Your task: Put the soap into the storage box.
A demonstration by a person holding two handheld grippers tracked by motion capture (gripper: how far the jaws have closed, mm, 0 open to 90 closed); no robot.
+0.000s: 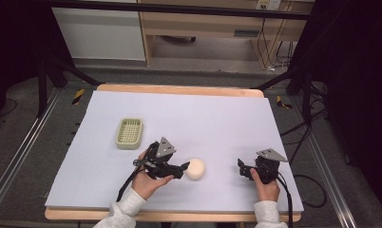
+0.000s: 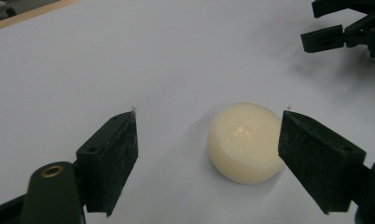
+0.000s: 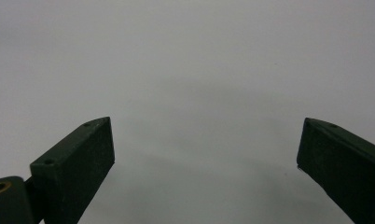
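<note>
Left gripper view shows the round cream soap [image 2: 245,142] lying on the white tabletop [image 1: 217,118] near its front edge, looking hard, smooth and likely slippery, so its curved sides seem the best place to squeeze. The left gripper [image 2: 209,154] stands wide with the soap between its jaws, unpressed. Off toward the right front corner, the right gripper [image 3: 206,154] stands wide with nothing in it.

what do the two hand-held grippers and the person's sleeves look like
Both the left hand-held gripper and the right hand-held gripper are black, each topped by a grey three-cornered plate and trailing a black cable. Their jaws are flat, blocky black pads. The sleeves are light grey-white knit.
</note>
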